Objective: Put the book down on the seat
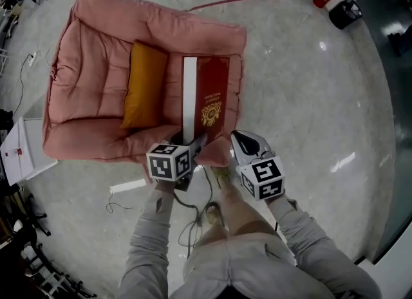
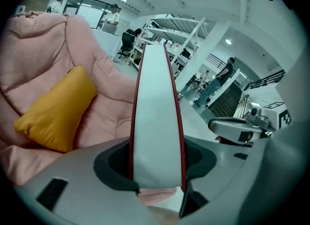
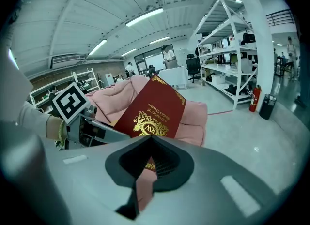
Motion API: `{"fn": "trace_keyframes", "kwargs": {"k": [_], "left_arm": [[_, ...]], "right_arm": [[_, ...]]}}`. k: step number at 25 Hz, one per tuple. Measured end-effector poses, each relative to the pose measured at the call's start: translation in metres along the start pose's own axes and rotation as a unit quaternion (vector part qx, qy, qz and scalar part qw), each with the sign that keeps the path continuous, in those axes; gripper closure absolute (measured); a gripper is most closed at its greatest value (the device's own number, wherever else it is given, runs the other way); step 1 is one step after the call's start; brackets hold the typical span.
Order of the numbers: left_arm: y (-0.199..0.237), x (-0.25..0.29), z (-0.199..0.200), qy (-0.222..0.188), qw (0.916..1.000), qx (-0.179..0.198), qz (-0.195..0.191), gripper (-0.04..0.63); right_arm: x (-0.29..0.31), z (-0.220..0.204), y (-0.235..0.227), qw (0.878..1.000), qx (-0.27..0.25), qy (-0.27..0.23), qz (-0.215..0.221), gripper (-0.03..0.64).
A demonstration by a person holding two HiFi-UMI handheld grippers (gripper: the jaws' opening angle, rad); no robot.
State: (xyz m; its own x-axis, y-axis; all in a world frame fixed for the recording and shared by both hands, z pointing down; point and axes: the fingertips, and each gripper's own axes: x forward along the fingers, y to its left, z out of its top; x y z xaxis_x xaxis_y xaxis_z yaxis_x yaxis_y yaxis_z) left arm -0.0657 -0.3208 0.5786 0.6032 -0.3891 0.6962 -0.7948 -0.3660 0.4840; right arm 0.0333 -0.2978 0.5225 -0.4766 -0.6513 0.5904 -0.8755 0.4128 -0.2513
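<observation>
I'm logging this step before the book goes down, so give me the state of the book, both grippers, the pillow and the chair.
Book: closed, tilted on edge over the seat, not laid flat.
Left gripper: jaws clamped on the book's near end.
Right gripper: jaws together, empty, beside the book.
Orange pillow: lying in the chair, to the left of the book.
Pink chair: upright on the floor.

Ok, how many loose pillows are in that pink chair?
1: an orange pillow in the pink chair, left of the red book gripped by the left tool. The book covers part of the seat, so another could be hidden.
</observation>
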Motion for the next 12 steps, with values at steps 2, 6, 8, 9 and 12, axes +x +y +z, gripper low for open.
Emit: {"fn": "trace_keyframes", "kwargs": {"k": [2,6,8,9,12], "left_arm": [[0.011,0.015,0.001,0.014,0.9999,-0.001,0.002,0.348],[0.031,0.042,0.004,0.04,0.9991,0.005,0.01,0.348],[0.041,0.054,0.004,0.05,0.9986,0.005,0.013,0.349],[0.045,0.06,0.005,0.056,0.9983,0.005,0.014,0.348],[0.059,0.077,0.005,0.072,0.9972,0.007,0.02,0.348]], "right_arm": [[0.009,-0.001,-0.006,1.0,0.002,0.004,0.0,0.617],[0.025,-0.006,-0.018,1.0,0.017,0.009,-0.002,0.617],[0.033,-0.009,-0.024,1.0,0.023,0.012,-0.003,0.617],[0.036,-0.011,-0.027,1.0,0.026,0.013,-0.003,0.617],[0.048,-0.015,-0.036,0.999,0.034,0.017,-0.008,0.617]]}}
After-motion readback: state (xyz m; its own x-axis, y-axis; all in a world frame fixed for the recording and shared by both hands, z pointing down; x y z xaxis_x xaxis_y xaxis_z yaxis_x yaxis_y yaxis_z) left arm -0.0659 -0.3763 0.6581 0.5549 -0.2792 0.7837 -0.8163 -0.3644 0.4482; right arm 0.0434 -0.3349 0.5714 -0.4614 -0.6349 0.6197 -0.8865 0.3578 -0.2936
